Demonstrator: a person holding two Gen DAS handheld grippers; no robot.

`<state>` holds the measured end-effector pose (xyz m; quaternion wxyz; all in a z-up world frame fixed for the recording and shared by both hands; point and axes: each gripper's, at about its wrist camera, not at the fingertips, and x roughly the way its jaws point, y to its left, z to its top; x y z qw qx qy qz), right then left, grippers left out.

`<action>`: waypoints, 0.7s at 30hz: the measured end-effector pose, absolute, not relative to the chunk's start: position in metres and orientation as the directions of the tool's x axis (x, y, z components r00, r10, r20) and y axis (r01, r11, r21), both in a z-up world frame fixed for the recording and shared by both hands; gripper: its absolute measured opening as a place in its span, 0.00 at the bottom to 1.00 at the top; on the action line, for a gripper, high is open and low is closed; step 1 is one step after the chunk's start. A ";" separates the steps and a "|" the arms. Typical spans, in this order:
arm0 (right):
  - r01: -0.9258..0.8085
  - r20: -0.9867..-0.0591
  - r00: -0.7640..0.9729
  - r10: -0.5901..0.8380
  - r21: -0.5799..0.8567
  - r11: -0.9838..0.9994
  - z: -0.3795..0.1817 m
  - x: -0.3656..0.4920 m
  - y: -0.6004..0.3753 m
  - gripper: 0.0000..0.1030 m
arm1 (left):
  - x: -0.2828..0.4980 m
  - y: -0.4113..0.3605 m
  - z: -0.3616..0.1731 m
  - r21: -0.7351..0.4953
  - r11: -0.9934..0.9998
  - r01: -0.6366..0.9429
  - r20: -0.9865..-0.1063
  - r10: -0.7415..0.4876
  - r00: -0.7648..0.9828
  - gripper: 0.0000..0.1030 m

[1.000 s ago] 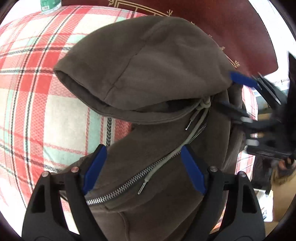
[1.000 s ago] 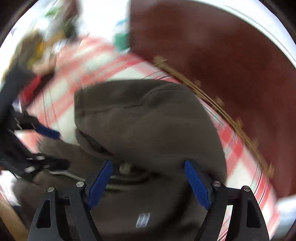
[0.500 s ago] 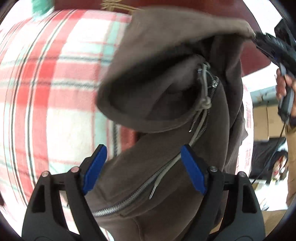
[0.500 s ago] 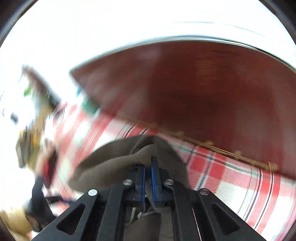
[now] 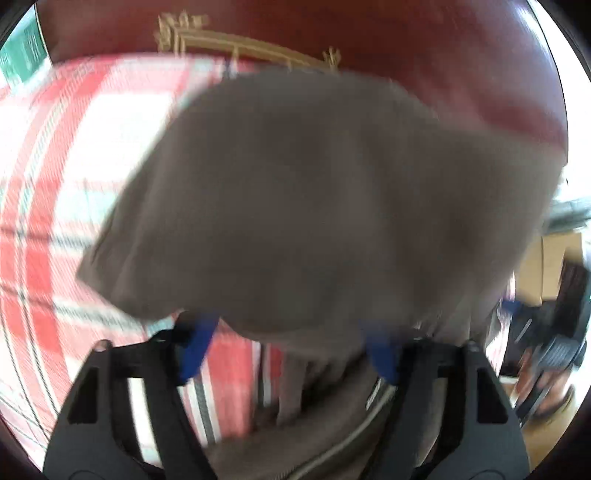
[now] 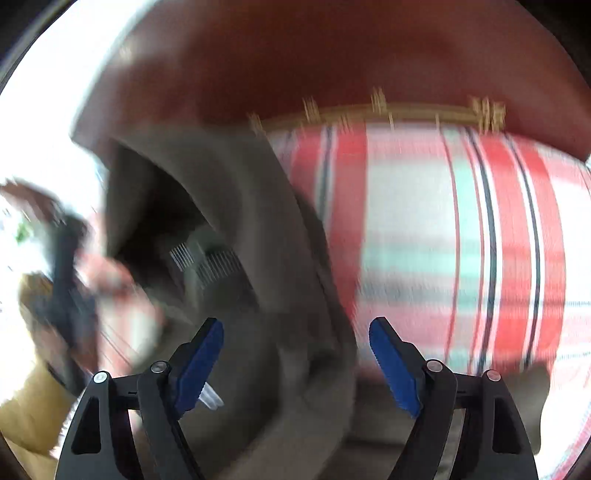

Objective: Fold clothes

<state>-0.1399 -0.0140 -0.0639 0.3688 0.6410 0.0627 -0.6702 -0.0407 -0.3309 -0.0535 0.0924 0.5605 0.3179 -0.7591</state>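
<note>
A brown zip hoodie (image 5: 314, 206) lies on a red, white and green plaid sheet (image 5: 66, 177). In the blurred left wrist view its hood is flipped over toward me and covers the tips of my left gripper (image 5: 288, 343), whose jaws stand wide apart. The zipper (image 5: 332, 450) shows low between the fingers. In the right wrist view the hood (image 6: 236, 229) shows its dark opening at left. My right gripper (image 6: 295, 354) is open and empty just above the cloth.
A dark red headboard with gold trim (image 5: 332, 33) stands behind the bed; it also shows in the right wrist view (image 6: 332, 59). Cardboard boxes and dark clutter (image 5: 546, 280) sit off the bed's right side.
My right gripper was shut on the hood and lifting it; now it is open and the hood has dropped forward over the hoodie's body. The left gripper stays open in place.
</note>
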 end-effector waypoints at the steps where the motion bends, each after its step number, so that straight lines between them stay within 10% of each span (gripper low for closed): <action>1: 0.556 -0.901 0.127 -0.414 0.411 -0.723 -0.074 -0.137 -0.012 0.76 | -0.046 -0.336 -0.047 -0.391 -0.776 0.494 -0.902 0.218 -0.371 0.66; 2: 0.549 -0.881 0.150 -0.449 0.452 -0.703 -0.076 -0.135 -0.010 0.65 | -0.052 -0.340 -0.040 -0.404 -0.772 0.491 -0.895 0.221 -0.388 0.64; 4: 0.559 -0.859 0.160 -0.485 0.484 -0.673 -0.074 -0.135 -0.008 0.11 | -0.056 -0.335 -0.025 -0.425 -0.786 0.449 -0.877 0.234 -0.420 0.64; 14: 0.566 -0.854 -0.252 -0.455 0.251 -0.785 0.026 -0.226 0.064 0.08 | -0.072 -0.297 0.051 -0.494 -0.849 0.189 -0.766 0.322 -0.557 0.80; 21: 0.498 -0.942 -0.242 -0.232 0.084 -0.863 -0.028 -0.244 0.064 0.27 | -0.017 -0.289 -0.047 -0.413 -0.853 0.320 -0.899 0.324 -0.295 0.80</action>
